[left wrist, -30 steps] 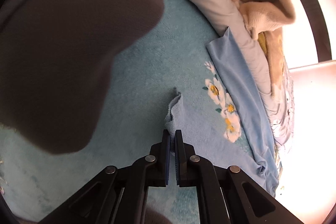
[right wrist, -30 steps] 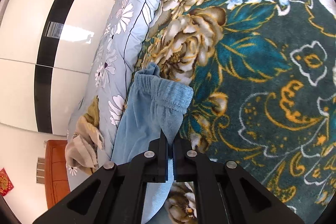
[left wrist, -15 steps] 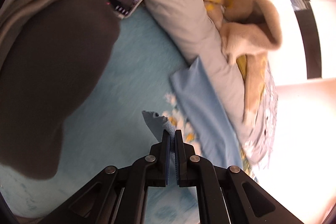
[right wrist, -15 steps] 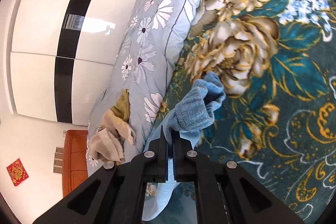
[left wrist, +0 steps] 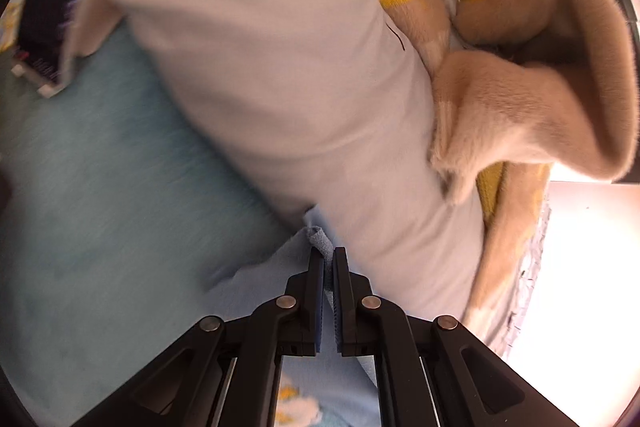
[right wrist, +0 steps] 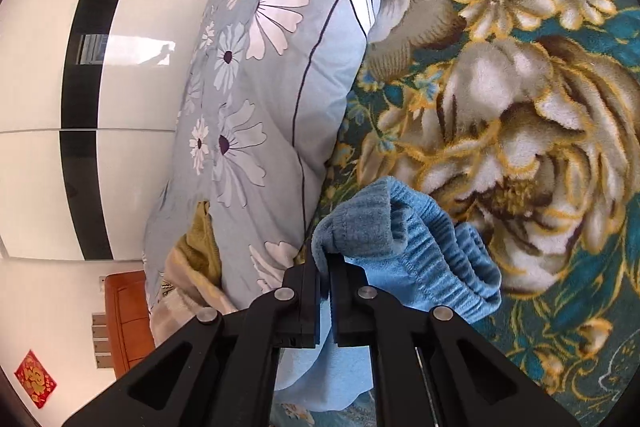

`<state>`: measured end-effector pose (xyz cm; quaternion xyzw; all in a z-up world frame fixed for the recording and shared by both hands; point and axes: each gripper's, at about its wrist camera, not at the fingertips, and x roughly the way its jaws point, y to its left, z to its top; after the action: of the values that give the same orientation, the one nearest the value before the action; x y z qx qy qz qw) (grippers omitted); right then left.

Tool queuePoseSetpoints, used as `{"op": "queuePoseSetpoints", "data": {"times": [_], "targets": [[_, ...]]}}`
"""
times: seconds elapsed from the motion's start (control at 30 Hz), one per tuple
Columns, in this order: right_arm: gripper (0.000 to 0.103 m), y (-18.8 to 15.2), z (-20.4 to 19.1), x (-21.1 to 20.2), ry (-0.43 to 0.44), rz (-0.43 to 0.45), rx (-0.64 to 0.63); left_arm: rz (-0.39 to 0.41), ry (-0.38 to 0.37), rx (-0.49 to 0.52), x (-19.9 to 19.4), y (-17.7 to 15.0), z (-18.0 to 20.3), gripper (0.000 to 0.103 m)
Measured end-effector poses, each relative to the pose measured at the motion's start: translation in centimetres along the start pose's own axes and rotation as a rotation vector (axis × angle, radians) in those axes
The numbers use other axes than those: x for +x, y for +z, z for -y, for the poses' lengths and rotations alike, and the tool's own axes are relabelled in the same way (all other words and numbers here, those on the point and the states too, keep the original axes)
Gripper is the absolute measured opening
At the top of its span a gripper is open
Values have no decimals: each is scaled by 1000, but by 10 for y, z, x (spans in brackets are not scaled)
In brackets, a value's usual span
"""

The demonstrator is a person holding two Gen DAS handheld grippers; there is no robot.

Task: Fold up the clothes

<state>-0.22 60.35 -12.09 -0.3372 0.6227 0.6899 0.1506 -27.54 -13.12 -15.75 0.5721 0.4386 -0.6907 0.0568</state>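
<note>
Looks like a home bedroom: floral blanket [right wrist: 520, 107] on the bed, a daisy-print pillow [right wrist: 272, 87], glossy white wardrobe doors [right wrist: 40, 67].

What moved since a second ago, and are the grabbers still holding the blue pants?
Both grippers carried the blue pants toward the pale pillow, which now fills the left view; the tan blanket looms closer. The left gripper and right gripper stayed clamped on the fabric throughout.
</note>
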Motion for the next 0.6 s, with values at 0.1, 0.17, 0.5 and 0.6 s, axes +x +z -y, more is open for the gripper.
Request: {"op": "queuePoseSetpoints", "data": {"times": [0.1,0.17,0.5,0.6], "targets": [[5,6,4,13,-33,-2,-6,4,-10,26,10,5,2,6],[5,7,8,19,-45,-5,-4,4,-34,38,11,6,0,7],[44,4,-5,14,-58,30,-90,24,-45,102,-3,-14,-32,47],[44,-1,-16,3,-35,51,-141,33,-29,124,-7,-22,-43,50]]}}
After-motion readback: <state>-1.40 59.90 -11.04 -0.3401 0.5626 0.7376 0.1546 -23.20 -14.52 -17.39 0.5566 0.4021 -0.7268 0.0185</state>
